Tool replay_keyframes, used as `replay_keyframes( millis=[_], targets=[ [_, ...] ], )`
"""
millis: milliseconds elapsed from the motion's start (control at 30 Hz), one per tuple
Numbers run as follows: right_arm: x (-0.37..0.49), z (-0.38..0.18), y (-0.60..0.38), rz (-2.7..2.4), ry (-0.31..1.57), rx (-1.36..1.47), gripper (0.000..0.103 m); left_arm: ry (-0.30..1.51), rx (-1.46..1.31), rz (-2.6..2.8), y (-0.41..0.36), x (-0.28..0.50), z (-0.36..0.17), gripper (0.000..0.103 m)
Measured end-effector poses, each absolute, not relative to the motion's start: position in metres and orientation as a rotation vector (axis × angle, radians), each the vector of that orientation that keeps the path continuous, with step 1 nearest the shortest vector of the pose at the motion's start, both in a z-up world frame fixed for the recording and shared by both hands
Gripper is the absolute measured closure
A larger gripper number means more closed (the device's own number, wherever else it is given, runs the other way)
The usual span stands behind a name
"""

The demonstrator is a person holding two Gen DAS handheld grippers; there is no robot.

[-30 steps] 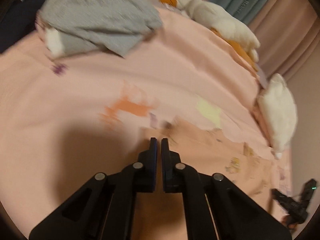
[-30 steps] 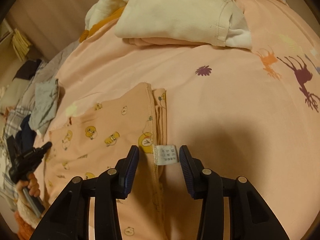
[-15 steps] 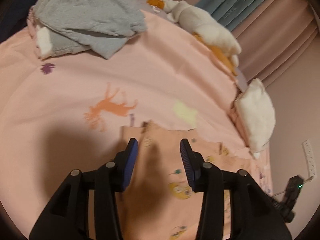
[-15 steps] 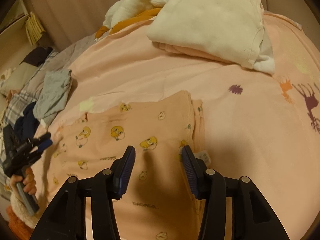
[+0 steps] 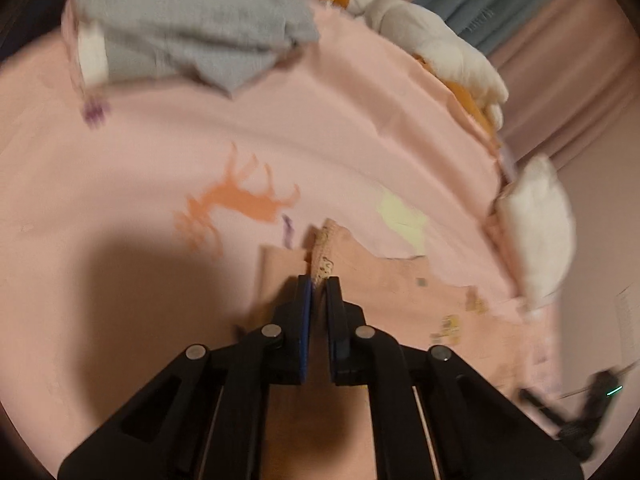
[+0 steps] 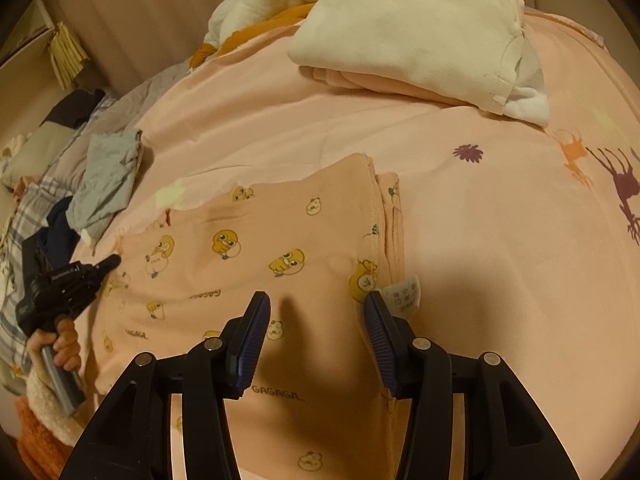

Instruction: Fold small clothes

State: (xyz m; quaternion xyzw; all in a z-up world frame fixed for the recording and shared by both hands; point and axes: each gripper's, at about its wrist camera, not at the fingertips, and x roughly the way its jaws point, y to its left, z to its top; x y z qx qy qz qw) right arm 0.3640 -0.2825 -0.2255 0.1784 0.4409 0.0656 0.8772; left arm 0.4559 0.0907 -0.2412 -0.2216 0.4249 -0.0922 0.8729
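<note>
Left hand-held gripper (image 5: pixel 316 282) newly clamped on garment (image 6: pixel 256 248)

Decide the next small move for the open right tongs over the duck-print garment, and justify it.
Probably lower the right tongs and close them on the duck-print garment: they hover open above it, while the left tongs already pinch a raised corner, so a fold needs a second grip.

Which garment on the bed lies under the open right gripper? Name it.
The peach duck-print garment, spread flat under the right gripper. The folded cream garment and the crumpled grey garment lie farther off, plain and unprinted.
</note>
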Motion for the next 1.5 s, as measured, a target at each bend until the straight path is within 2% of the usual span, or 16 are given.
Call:
replay_keyframes(
  millis=[267,300,367,433,567,633,700,833,900,933,1000,1067,1133,1233,1333,1500],
  targets=[
    [0.366,-0.221,-0.284,0.121,0.908,0.381,0.054,0.909,-0.47,-0.127,0.098,0.461,-0.244,0.095],
    [0.369,-0.218,-0.284,0.118,0.902,0.384,0.054,0.902,-0.467,-0.09,0.102,0.461,-0.239,0.098],
    [0.376,-0.211,-0.28,0.13,0.887,0.361,0.054,0.894,-0.483,-0.054,0.109,0.46,-0.228,0.09],
    [0.382,-0.206,-0.273,0.133,0.877,0.316,0.054,0.877,-0.527,-0.037,0.117,0.452,-0.216,0.087],
    [0.391,-0.213,-0.256,0.231,0.889,0.333,0.055,0.89,-0.421,-0.274,0.072,0.422,-0.203,0.089],
    [0.397,-0.23,-0.245,0.253,0.944,0.335,0.069,0.97,-0.335,-0.328,0.042,0.407,-0.218,0.086],
    [0.394,-0.247,-0.234,0.193,0.992,0.256,0.076,1.043,-0.308,-0.326,0.03,0.394,-0.235,0.09],
    [0.351,-0.239,-0.229,0.202,0.923,0.13,0.076,1.04,-0.342,-0.342,0.041,0.36,-0.234,0.085],
    [0.329,-0.227,-0.227,0.307,0.887,0.197,0.076,1.05,-0.38,-0.423,0.036,0.349,-0.231,0.074],
    [0.322,-0.225,-0.223,0.376,0.868,0.228,0.076,1.066,-0.368,-0.449,0.027,0.345,-0.234,0.073],
    [0.315,-0.234,-0.2,0.472,0.895,0.246,0.076,1.121,-0.26,-0.435,0.012,0.336,-0.243,0.075],
    [0.307,-0.258,-0.171,0.473,0.966,0.176,0.076,1.072,-0.219,-0.422,0.01,0.322,-0.239,0.075],
    [0.286,-0.258,-0.161,0.415,0.872,0.116,0.076,1.087,-0.228,-0.433,0.015,0.311,-0.238,0.076],
    [0.267,-0.255,-0.165,0.452,0.943,0.162,0.076,1.185,-0.272,-0.43,0.027,0.3,-0.244,0.08],
    [0.272,-0.245,-0.17,0.474,1.013,0.243,0.076,1.147,-0.334,-0.41,0.033,0.301,-0.233,0.081],
    [0.311,-0.216,-0.164,0.471,0.893,0.368,0.076,1.018,-0.449,-0.448,0.025,0.314,-0.203,0.073]
  ],
)
